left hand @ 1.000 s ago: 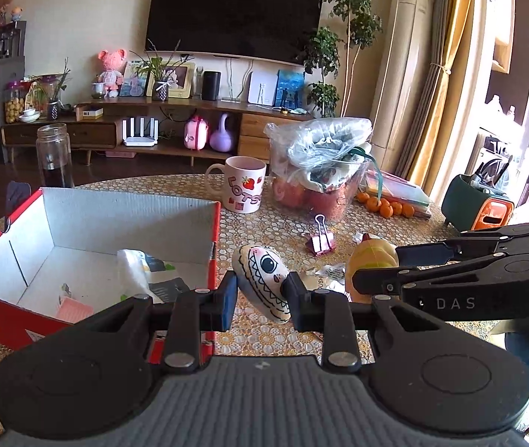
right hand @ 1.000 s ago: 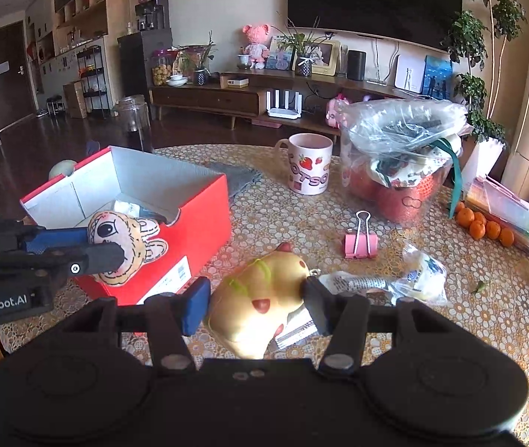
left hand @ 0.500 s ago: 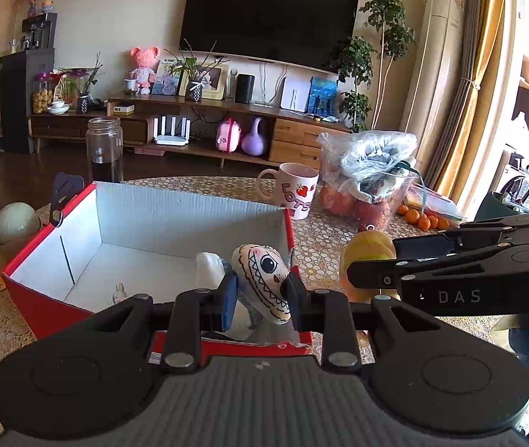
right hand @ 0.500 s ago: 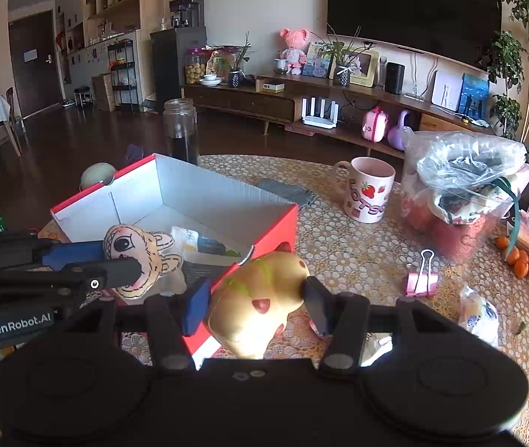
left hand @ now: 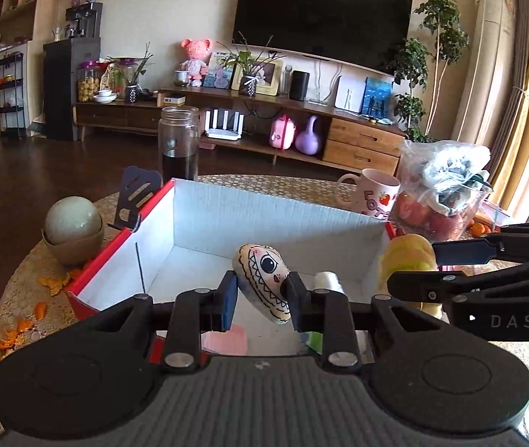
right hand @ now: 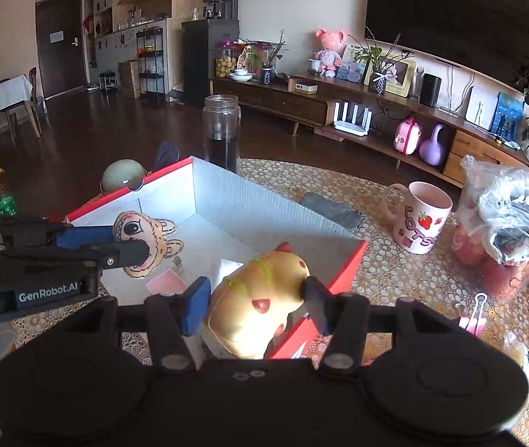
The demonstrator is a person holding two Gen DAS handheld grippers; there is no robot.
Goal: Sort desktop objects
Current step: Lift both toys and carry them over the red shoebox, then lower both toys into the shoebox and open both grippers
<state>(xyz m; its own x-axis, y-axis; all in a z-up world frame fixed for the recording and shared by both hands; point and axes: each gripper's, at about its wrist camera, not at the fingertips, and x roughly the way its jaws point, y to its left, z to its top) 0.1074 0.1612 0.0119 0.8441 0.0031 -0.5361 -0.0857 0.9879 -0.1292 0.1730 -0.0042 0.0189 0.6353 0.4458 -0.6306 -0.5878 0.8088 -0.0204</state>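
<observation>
**Two toys held over open red box**

The left gripper [left hand: 260,300] is clamped on a flat cream toy [left hand: 264,279] with a large drawn eye and zigzag teeth, held above the white inside of the red box [left hand: 249,219]. The right gripper [right hand: 258,303] is clamped on a plump yellow toy [right hand: 260,298] with red marks, which hangs over the box's near corner; its lower part is cut off behind the gripper body. In the left wrist view only a slice of the yellow toy shows past the right gripper's jaws. Inside the box lie a pink card [right hand: 165,283] and some white pieces, partly hidden by the toys and too blurred to name. On the patterned table [right hand: 376,272] stand a strawberry mug [right hand: 420,219], its lettering partly turned away, a glass jar [right hand: 222,130] with dark contents behind the box, and a clear bag [right hand: 510,223] of red fruit cut off at the frame's right edge. A pink binder clip [right hand: 474,316] lies near the bag. A pale ball in a bowl [left hand: 72,229] sits left of the box, half hidden by the box wall in the right wrist view.
</observation>
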